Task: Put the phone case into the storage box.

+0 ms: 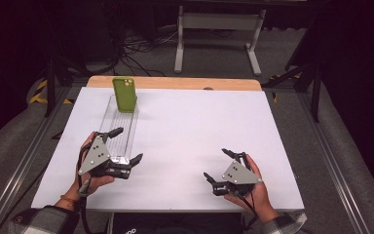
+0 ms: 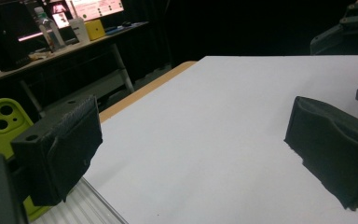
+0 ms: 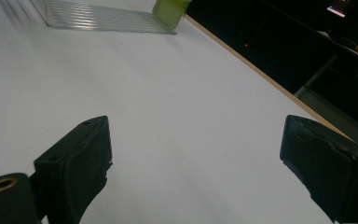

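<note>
White tabletop (image 1: 185,131), dark room behind. Clear ribbed plastic tray (image 1: 121,124) at left side, long, narrow; green phone case (image 1: 124,94) upright at far end. Left gripper (image 1: 125,145) wide open, empty, straddling tray's near end. Right gripper (image 1: 216,165) wide open, empty, well apart.

Light fell from overhead onto the white table (image 1: 199,131), which glowed evenly while the floor and room past its far edge sank into darkness. Shadows under the left gripper (image 1: 125,145) and right gripper (image 1: 219,165) were short and soft. The high view was grainy. In both gripper views the near jaws were blurred, and distant screens glared pink.
</note>
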